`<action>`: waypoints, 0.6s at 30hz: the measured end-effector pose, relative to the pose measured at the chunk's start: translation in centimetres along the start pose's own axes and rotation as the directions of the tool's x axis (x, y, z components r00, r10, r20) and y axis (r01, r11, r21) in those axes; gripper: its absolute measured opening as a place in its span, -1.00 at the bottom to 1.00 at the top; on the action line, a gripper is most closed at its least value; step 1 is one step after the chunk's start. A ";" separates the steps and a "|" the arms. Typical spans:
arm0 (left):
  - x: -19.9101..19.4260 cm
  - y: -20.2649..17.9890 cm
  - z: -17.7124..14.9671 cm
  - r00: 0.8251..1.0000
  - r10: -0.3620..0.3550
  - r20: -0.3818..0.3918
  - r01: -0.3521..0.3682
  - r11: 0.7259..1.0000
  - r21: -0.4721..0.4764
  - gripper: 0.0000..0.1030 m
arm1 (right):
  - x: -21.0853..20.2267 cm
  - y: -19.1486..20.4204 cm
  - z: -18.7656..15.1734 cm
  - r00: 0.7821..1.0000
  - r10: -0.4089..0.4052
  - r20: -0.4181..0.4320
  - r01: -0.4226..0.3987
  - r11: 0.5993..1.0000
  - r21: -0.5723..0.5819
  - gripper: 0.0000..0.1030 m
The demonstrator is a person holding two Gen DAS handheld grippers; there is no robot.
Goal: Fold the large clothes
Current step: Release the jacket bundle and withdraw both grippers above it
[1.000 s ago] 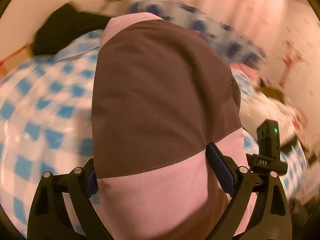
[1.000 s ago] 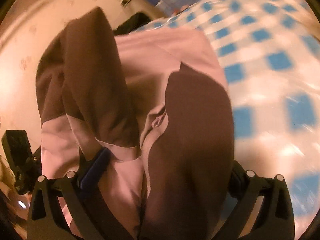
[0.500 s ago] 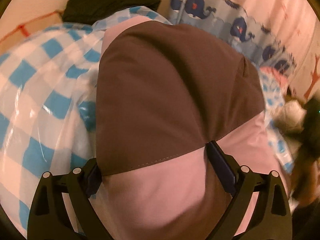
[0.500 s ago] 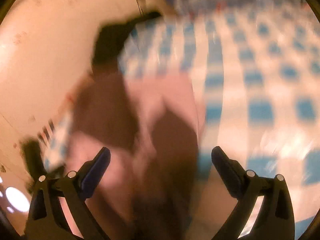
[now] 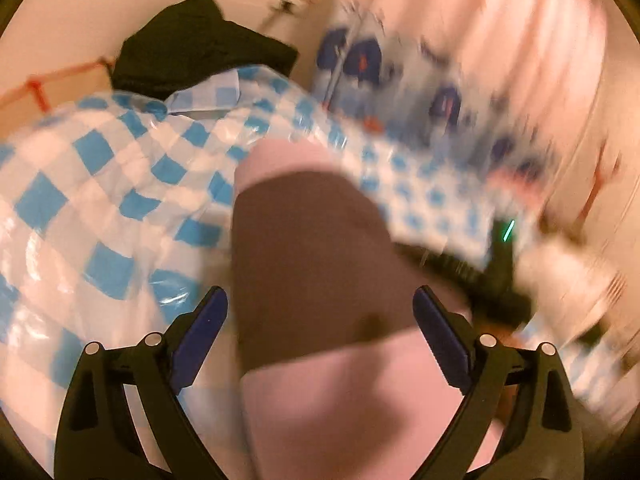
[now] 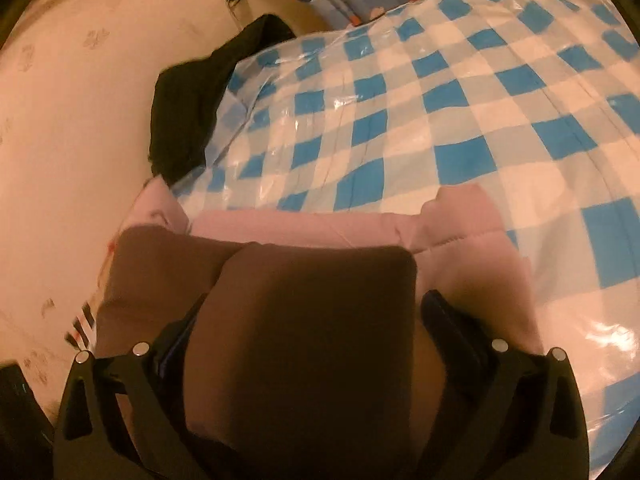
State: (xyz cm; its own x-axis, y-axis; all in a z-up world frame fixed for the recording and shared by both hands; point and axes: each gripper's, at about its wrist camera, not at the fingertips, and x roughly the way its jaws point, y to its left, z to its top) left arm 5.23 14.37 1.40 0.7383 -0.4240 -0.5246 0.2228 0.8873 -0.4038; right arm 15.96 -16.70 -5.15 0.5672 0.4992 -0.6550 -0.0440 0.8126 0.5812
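Note:
A pink and brown garment (image 5: 308, 264) lies folded on the blue-and-white checked cover (image 5: 100, 184). In the left wrist view my left gripper (image 5: 320, 312) is open, its blue pads (image 5: 200, 332) apart on either side of the garment and clear of it. In the right wrist view the same garment (image 6: 304, 312) lies bunched near the bed's left edge, brown on top, pink behind. My right gripper (image 6: 312, 320) is open, fingers (image 6: 452, 320) wide around the brown fold. The left view is motion-blurred.
A black garment (image 5: 192, 44) lies at the far corner of the bed; it shows in the right wrist view (image 6: 200, 92) too. A whale-print curtain (image 5: 400, 72) hangs beyond. The checked cover (image 6: 460, 100) stretches to the right. The pale wall (image 6: 72, 120) is on the left.
Both grippers have let go of the garment and pulled back. It now lies on the cover. The left view has swung right and the right view has settled.

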 end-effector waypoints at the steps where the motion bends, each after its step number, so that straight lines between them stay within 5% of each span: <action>1: 0.6 0.2 0.0 1.000 0.006 -0.016 -0.006 1.000 -0.012 0.75 | -0.3 0.4 0.2 1.000 -0.006 -0.020 0.006 1.000 -0.008 0.87; 3: 3.9 0.6 -1.5 0.988 -0.036 -0.149 0.027 0.998 -0.061 0.75 | -2.9 1.1 0.3 1.000 -0.017 0.006 0.017 0.999 -0.029 0.87; 5: 4.6 -0.6 -2.8 0.988 0.044 -0.147 -0.041 0.999 0.019 0.76 | -7.1 1.5 -0.6 0.988 -0.024 0.150 0.031 0.999 -0.045 0.87; 7: 4.2 -0.7 -3.1 0.990 0.034 -0.136 -0.032 0.999 0.021 0.76 | -9.0 0.3 -2.6 0.965 -0.055 0.255 0.065 0.997 -0.029 0.87; 10: 4.2 -1.4 -3.3 0.991 0.025 -0.132 -0.019 0.999 0.045 0.85 | -5.5 -2.3 -5.5 0.977 -0.093 0.192 0.088 0.996 0.033 0.87; 14: 3.0 -3.8 -3.2 0.991 0.105 -0.088 -0.091 0.985 0.150 0.85 | -6.2 -2.5 -4.4 0.982 -0.084 0.166 0.081 0.996 0.025 0.87; 18: 1.9 -3.9 -3.9 0.989 0.126 -0.082 -0.111 0.979 0.171 0.85 | -13.7 0.5 -7.5 0.939 -0.071 0.337 0.105 0.991 -0.083 0.87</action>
State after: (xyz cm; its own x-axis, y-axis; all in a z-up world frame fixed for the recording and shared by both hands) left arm 3.27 9.38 -0.94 0.7055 -0.3220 -0.6314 0.2448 0.9467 -0.2092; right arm 1.98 -20.92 0.48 0.8128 0.3095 -0.4936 -0.0520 0.8824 0.4675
